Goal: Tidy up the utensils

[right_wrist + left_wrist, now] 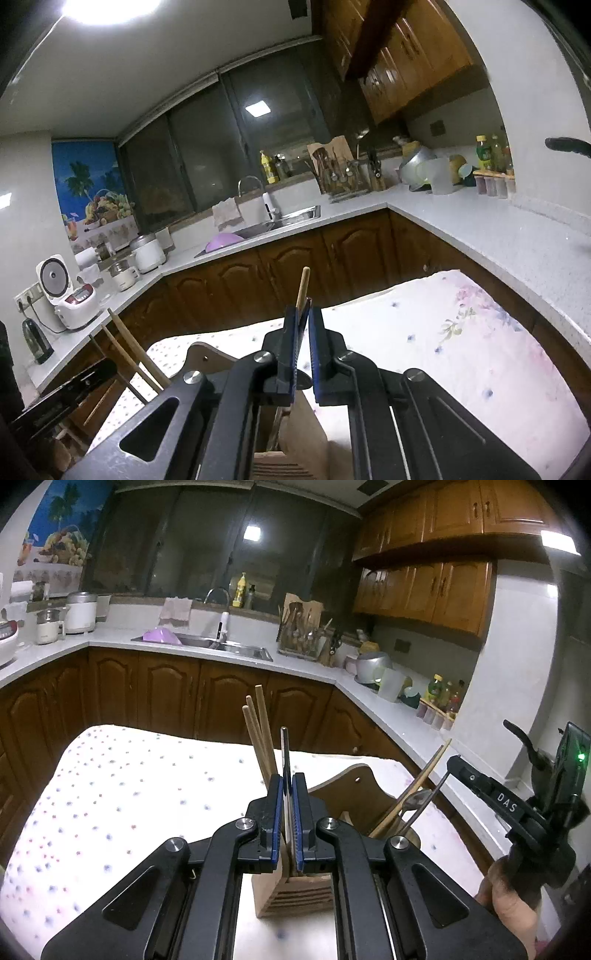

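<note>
A wooden utensil holder [295,897] stands on the dotted tablecloth [122,797]. My left gripper [287,786] is shut on a thin metal utensil handle [284,749] that stands upright over the holder. Wooden chopsticks [260,731] lean in the holder just behind it. On the right a chopstick [424,779] and a metal spoon [417,801] lean in another compartment, below my right gripper's body [491,794]. In the right wrist view my right gripper [303,314] is narrowly parted around a wooden chopstick [303,288] over the holder [295,424]; its grip is unclear.
A wooden backboard [354,786] rises behind the holder. Dark wooden cabinets and a white L-shaped counter [306,664] with a sink [221,644], cookers and bottles ring the table. The left gripper's body shows at the lower left of the right wrist view [62,398].
</note>
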